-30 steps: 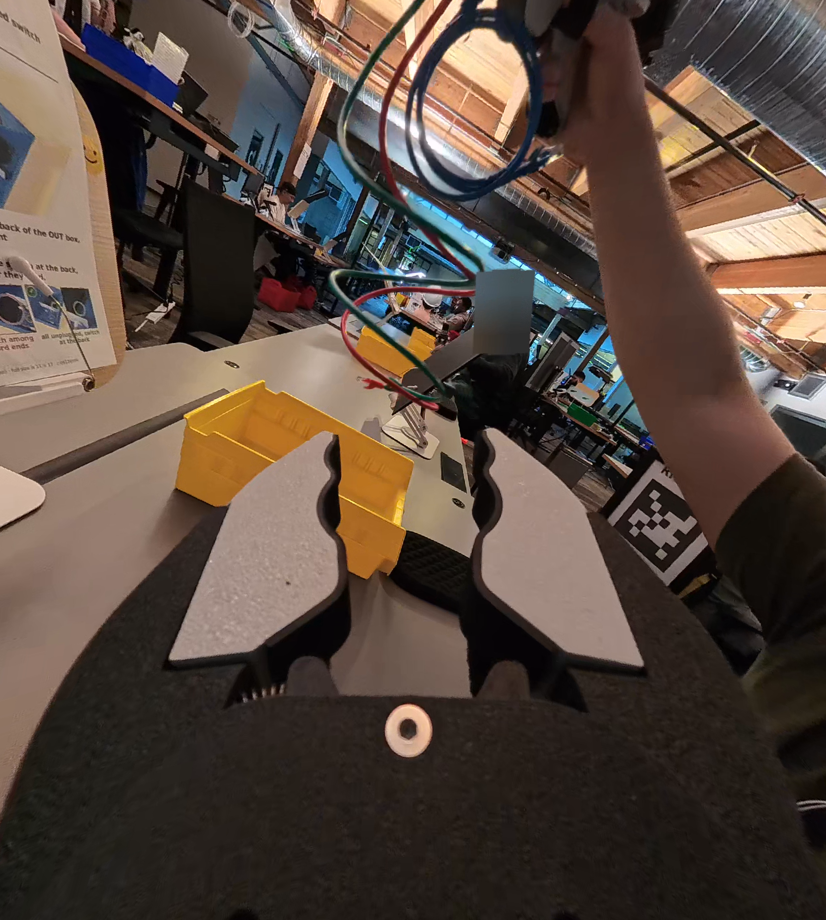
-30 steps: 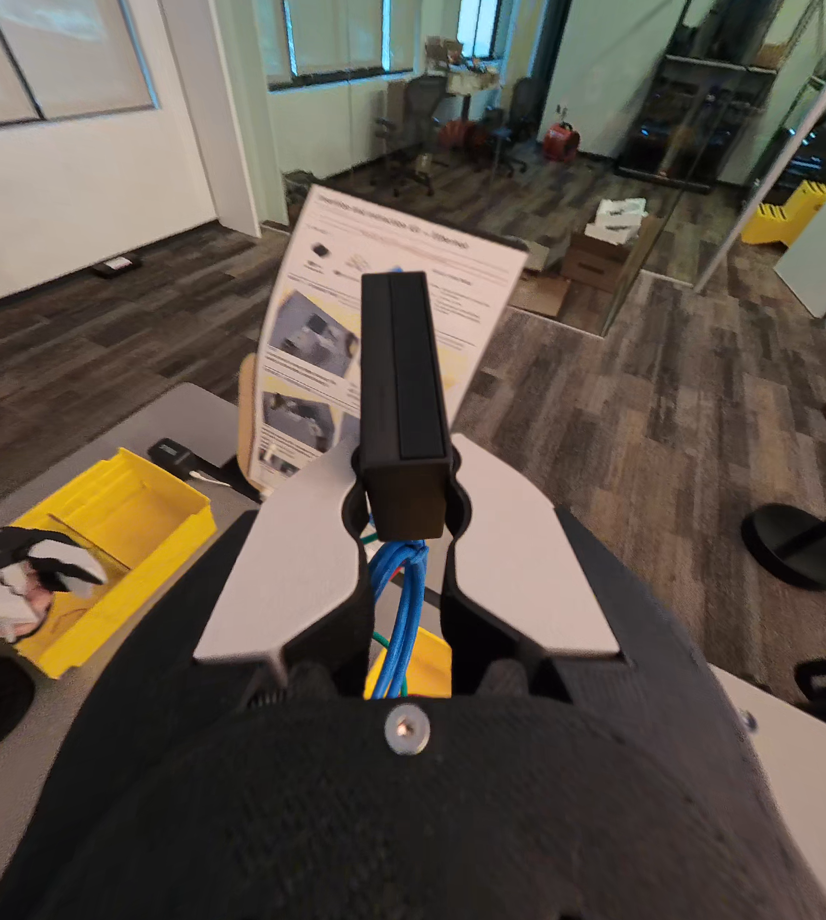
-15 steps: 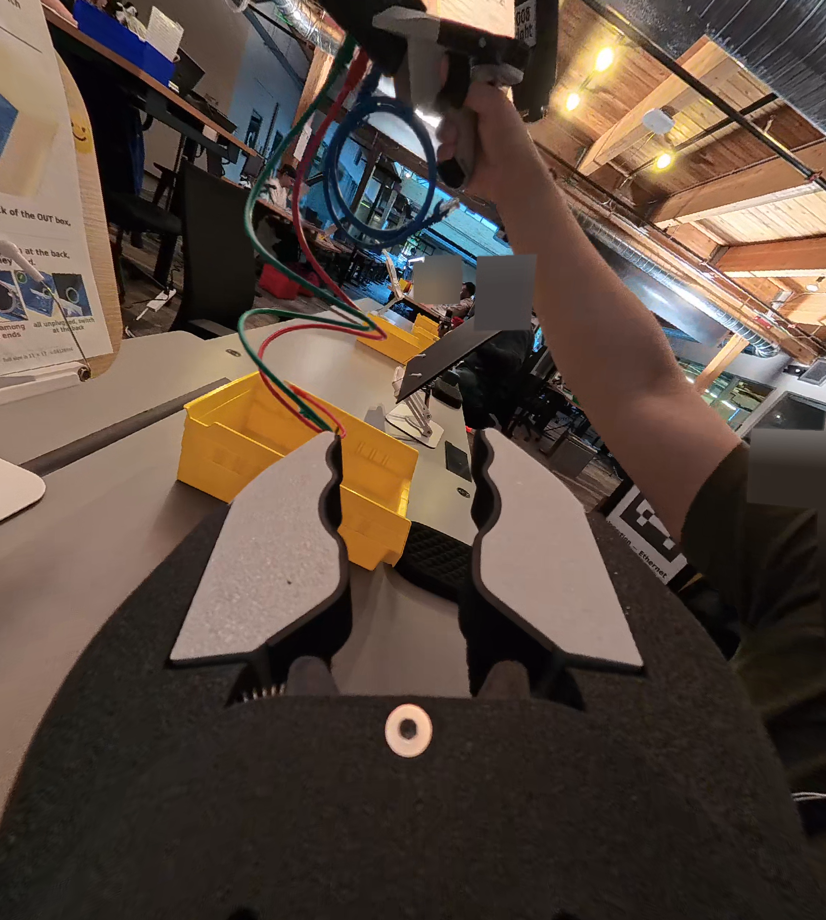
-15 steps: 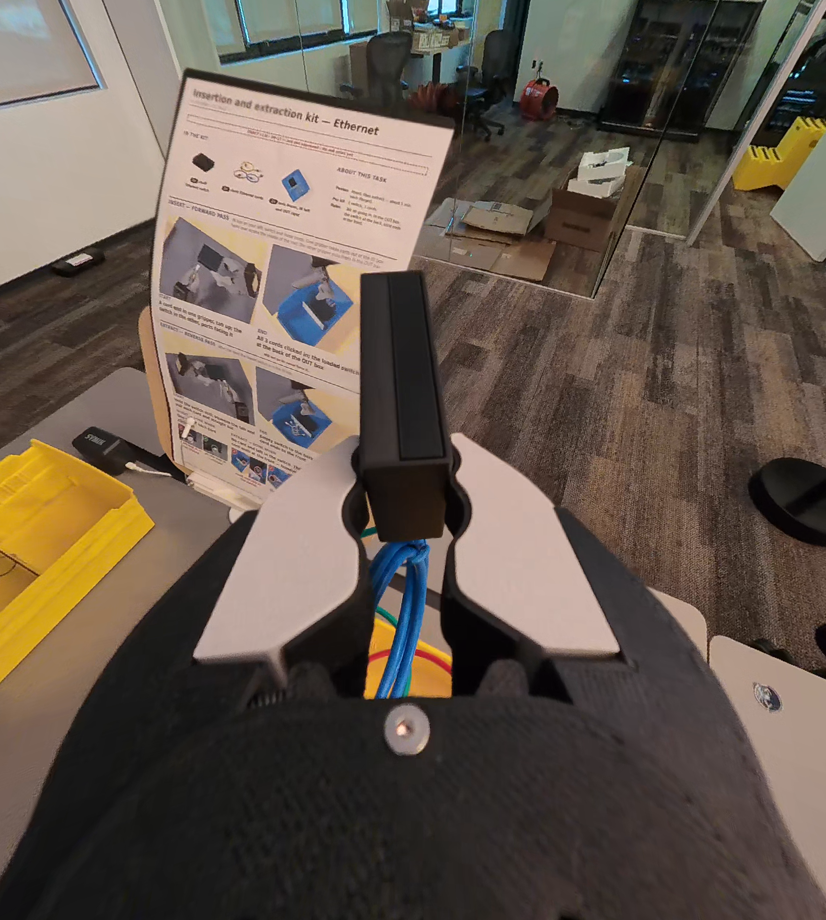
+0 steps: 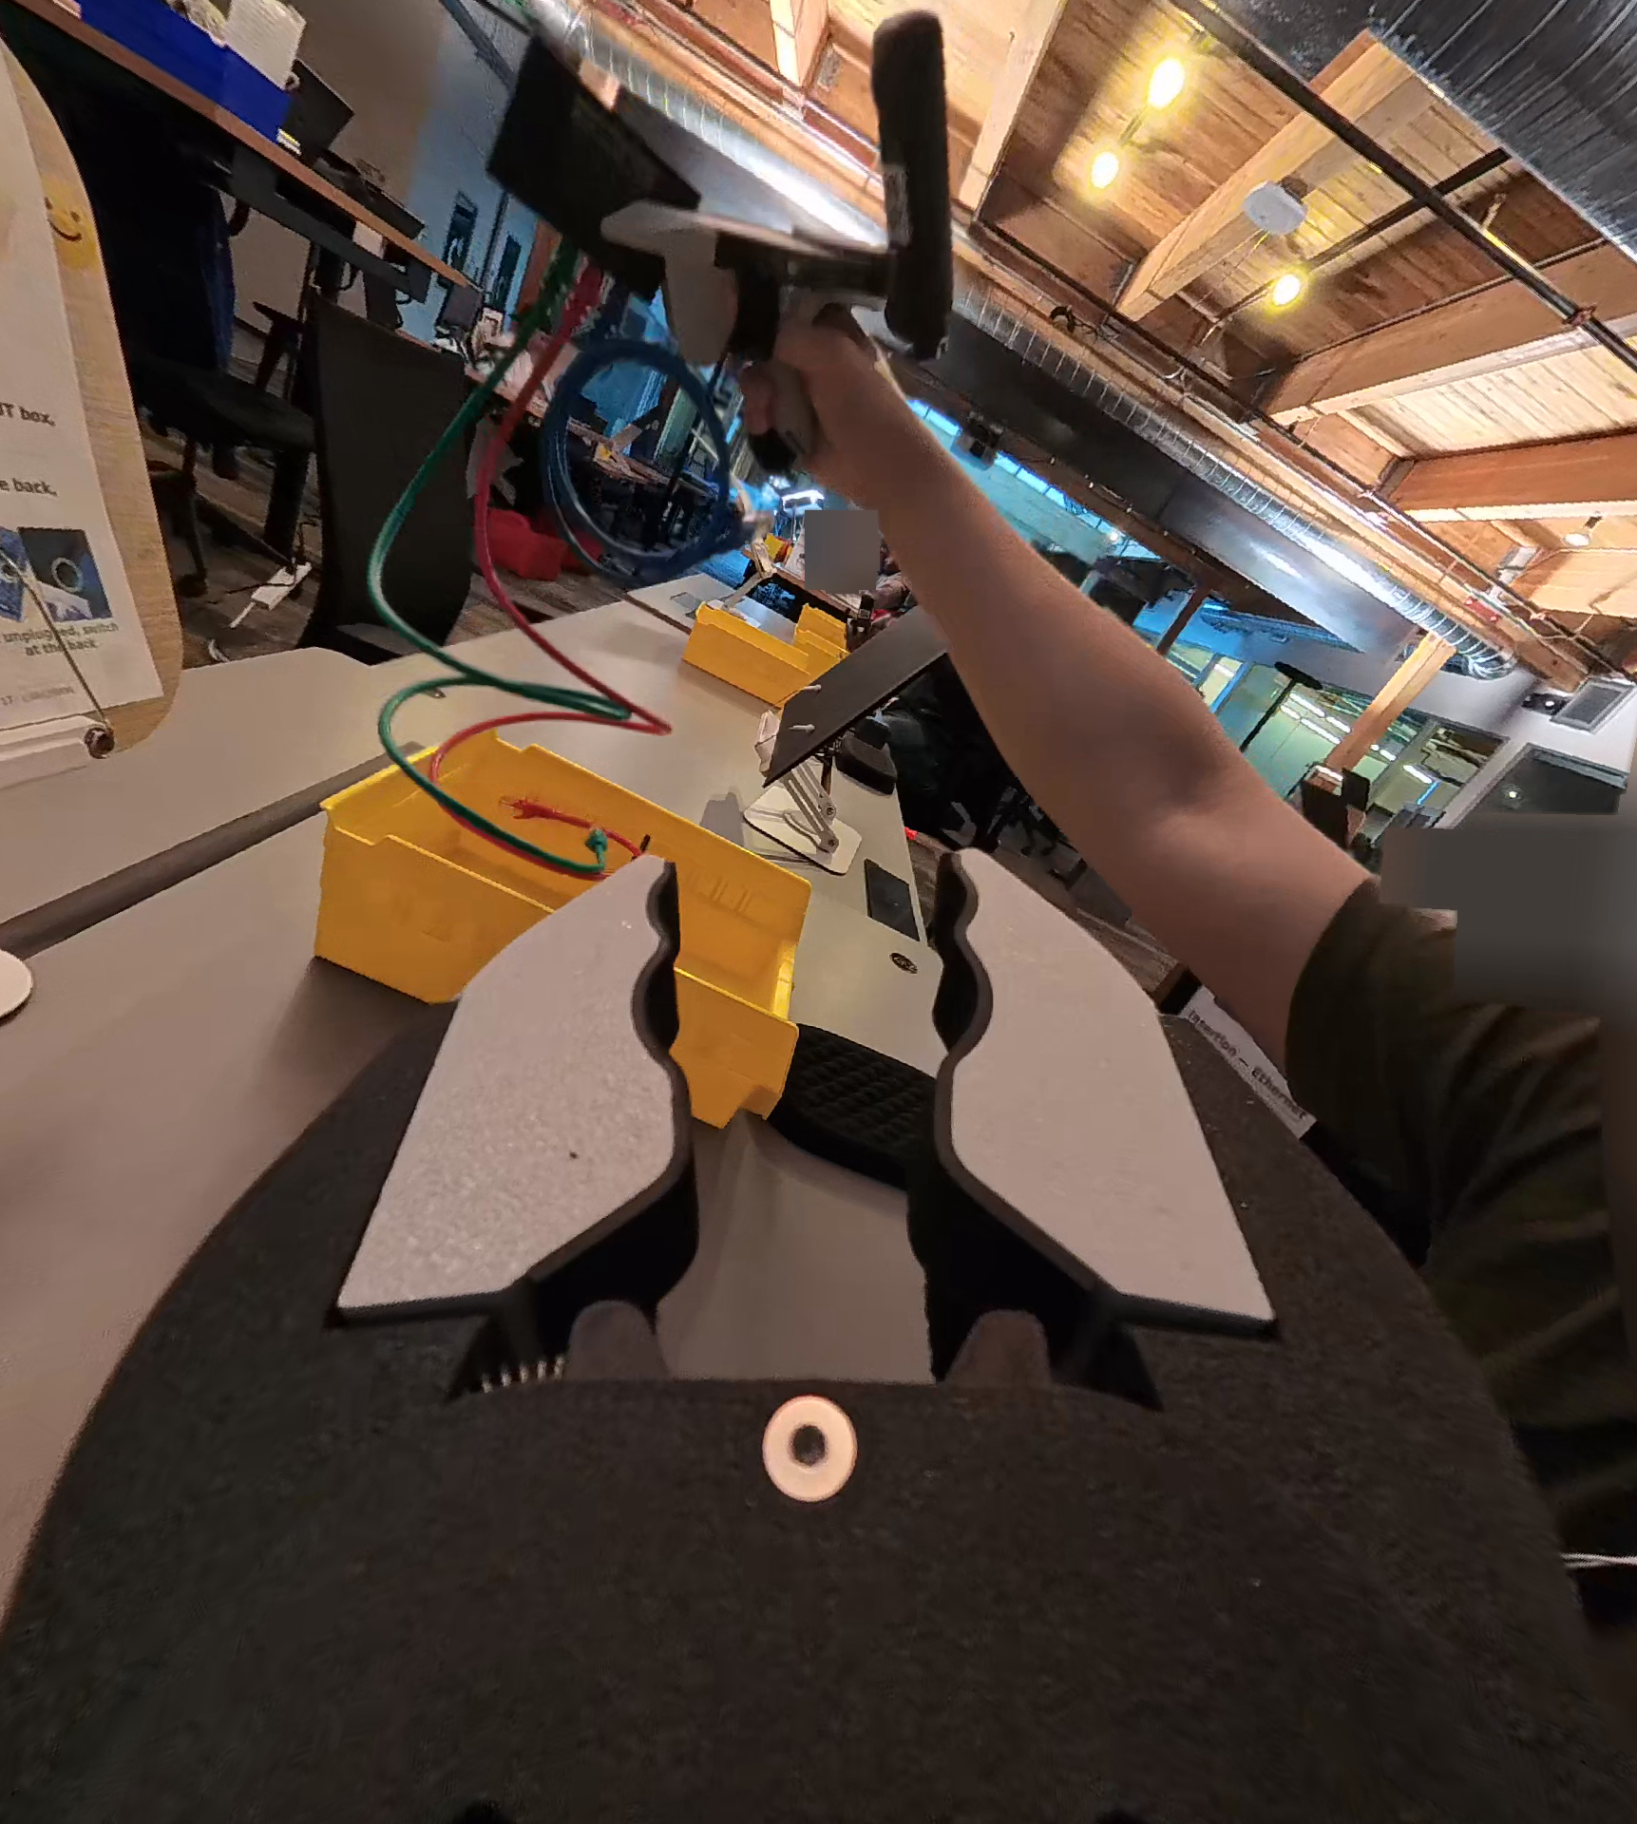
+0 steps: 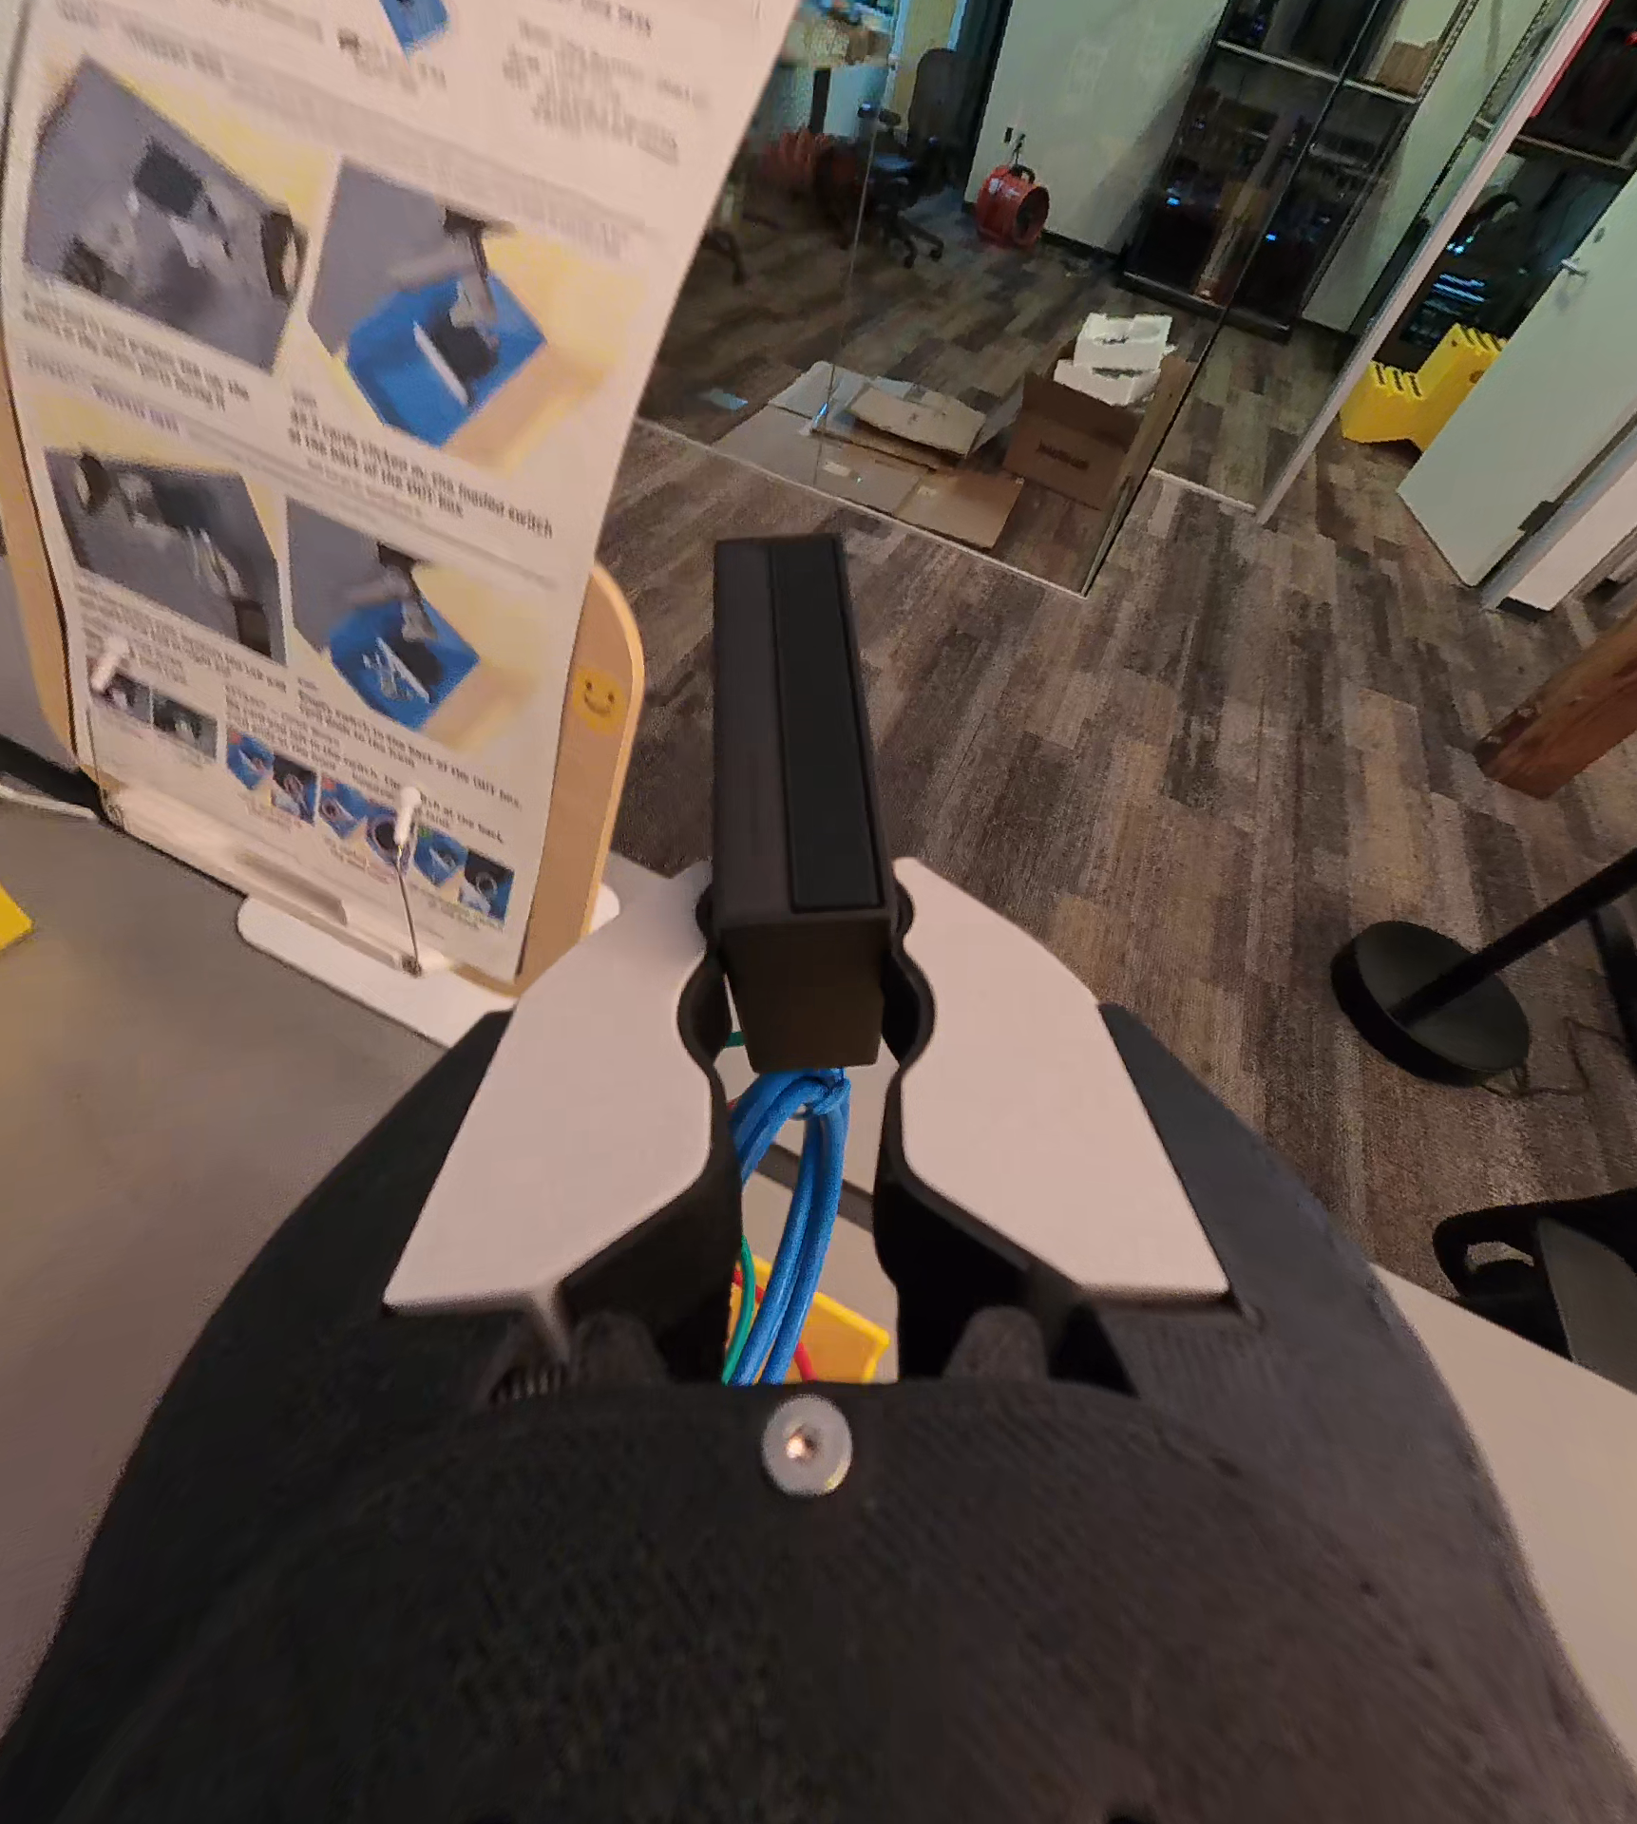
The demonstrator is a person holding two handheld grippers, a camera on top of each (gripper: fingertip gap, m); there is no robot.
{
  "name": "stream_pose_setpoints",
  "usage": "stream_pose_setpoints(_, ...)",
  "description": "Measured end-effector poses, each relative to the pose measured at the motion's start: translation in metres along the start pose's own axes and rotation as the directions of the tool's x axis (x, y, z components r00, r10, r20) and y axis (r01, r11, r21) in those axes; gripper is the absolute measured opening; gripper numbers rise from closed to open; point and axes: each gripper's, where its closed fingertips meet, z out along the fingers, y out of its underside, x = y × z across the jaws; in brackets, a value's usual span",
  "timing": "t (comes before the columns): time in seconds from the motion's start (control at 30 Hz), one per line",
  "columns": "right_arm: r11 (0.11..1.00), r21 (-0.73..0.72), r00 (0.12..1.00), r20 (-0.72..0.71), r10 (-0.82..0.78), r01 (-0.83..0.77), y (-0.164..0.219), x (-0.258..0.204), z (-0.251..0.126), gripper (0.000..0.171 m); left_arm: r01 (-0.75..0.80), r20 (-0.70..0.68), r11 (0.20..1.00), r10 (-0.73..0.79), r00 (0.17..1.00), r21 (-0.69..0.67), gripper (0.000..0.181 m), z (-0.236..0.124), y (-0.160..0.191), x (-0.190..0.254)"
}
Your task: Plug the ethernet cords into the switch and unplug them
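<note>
My right gripper [image 6: 799,972] is shut on a black switch [image 6: 794,760] and holds it up in the air, end-on. Blue cords [image 6: 794,1214] hang coiled below it, with green and red cords beside them. In the left wrist view the right gripper and switch [image 5: 587,158] are high above a yellow bin [image 5: 419,888]. The green cord [image 5: 399,553] and red cord [image 5: 498,553] trail down with their free ends inside the bin. The blue cord loop [image 5: 636,464] hangs in the air. My left gripper [image 5: 799,918] is open and empty, low over the grey table [image 5: 153,1036].
An instruction sheet on a wooden stand [image 6: 321,444] stands at the table's far edge; it also shows at left in the left wrist view [image 5: 15,494]. A black tablet stand [image 5: 824,750] sits behind the bin. More yellow bins [image 5: 755,651] lie farther back. A person's forearm [image 5: 1071,711] crosses the right. The grippers' ends are close to 40 cm from one another.
My right gripper has come down and left with the switch, nearer the instruction sheet. The green and red cord ends have dropped into the yellow bin. My left gripper has stayed still.
</note>
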Motion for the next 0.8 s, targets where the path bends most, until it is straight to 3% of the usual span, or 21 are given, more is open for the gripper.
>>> stream_pose_setpoints(0.23, 0.999, -0.023, 0.994, 0.103, -0.033, 0.035, 0.075, -0.016, 0.007, 0.028, -0.008, -0.010, 1.000, 0.008, 1.000, -0.011, 0.048, 0.005, 0.003, 0.004)
stream_pose_setpoints(0.37, 0.994, -0.097, 0.997, 0.069, -0.040, 0.047, 0.112, -0.010, 0.013, 0.028, -0.010, -0.015, 1.000, 0.010, 1.000, -0.016, 0.047, 0.009, 0.006, 0.004)
stream_pose_setpoints(0.47, 0.991, -0.117, 0.985, 0.163, -0.050, 0.070, 0.126, -0.027, 0.017, 0.028, -0.006, -0.013, 0.999, 0.006, 1.000, -0.032, 0.047, 0.012, 0.009, 0.003)
stream_pose_setpoints(0.6, 0.970, -0.167, 0.932, 0.344, -0.113, 0.179, 0.159, -0.064, 0.019, 0.029, -0.007, -0.009, 0.999, 0.007, 1.000, -0.041, 0.047, 0.014, 0.012, 0.001)
stream_pose_setpoints(0.8, 0.877, -0.310, 0.887, 0.402, -0.229, 0.367, 0.209, -0.079, 0.029, 0.030, -0.004, -0.013, 0.999, 0.004, 1.000, -0.047, 0.047, 0.016, 0.014, 0.002)
